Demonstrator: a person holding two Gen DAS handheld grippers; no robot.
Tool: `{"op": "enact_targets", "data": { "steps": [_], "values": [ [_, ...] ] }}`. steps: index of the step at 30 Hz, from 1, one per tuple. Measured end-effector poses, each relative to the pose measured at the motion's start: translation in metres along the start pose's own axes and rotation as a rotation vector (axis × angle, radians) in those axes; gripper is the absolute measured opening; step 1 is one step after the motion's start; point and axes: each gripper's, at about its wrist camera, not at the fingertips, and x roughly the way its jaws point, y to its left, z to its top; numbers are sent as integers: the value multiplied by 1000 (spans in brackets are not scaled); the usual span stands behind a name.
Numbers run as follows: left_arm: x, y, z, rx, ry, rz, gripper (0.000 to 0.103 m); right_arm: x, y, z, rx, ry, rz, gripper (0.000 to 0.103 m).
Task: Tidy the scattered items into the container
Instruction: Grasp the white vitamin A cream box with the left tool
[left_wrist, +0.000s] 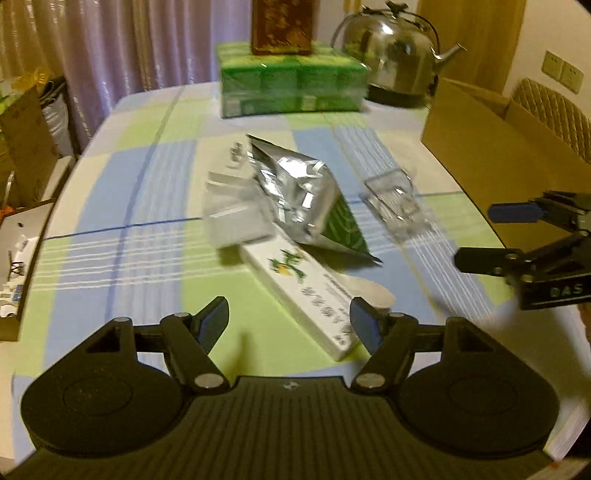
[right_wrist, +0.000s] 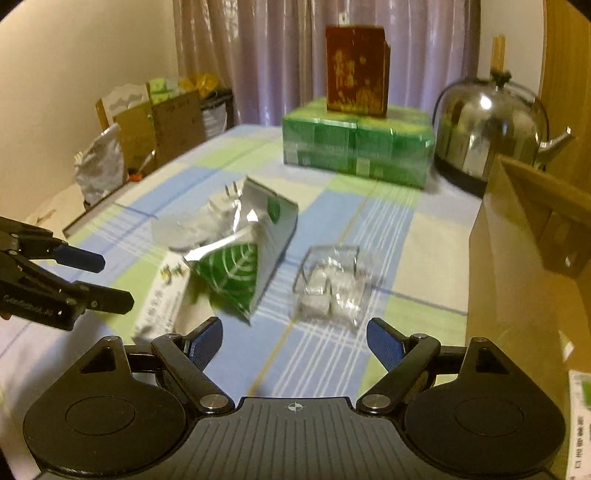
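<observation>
A heap of loose items was seen mid-table on the checked cloth (left_wrist: 147, 192): a foil bag (left_wrist: 299, 199) with a green leaf print, lying over a long white box (left_wrist: 310, 295), with a white plug (left_wrist: 236, 218) touching its left side. A clear plastic tray (left_wrist: 395, 199) lay just right of the bag, apart from it. The left gripper (left_wrist: 288, 321) was held spread and empty, the near end of the white box lying between its fingers, close to the right one. The right gripper (right_wrist: 295, 343) was also spread and empty, the clear tray just ahead of its gap. A cardboard box (left_wrist: 480, 147) stood open at the right table edge; its inside could not be made out. Behind the heap a green wrapped pack (left_wrist: 291, 81) carried a brown carton (left_wrist: 282, 26), beside a steel kettle (left_wrist: 395, 55). Only the right wrist view showed the bag's leaf face fully; bags and cartons beside the curtain (right_wrist: 280, 55) were seen more fully there.
</observation>
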Motion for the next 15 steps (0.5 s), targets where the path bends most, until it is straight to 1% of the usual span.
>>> {"op": "enact_targets", "data": {
  "steps": [3,4,5,6,11,15],
  "values": [
    [16,-10,2,0,26,-19,66,8,-7,-2,17,10,-3,83],
    [22,-13,3,-2,43,-33,63,9,-9,-3,21,13,-4,83],
    [28,-16,4,2,59,-40,64,10,-10,-4,25,18,-2,83],
    [31,-18,5,4,54,-44,64,12,-11,-4,26,21,2,83],
    [35,-25,5,59,74,0,63,18,-13,-5,24,30,14,83],
    [29,-15,-2,69,99,56,61,20,-15,-3,35,23,8,83]
  ]
}}
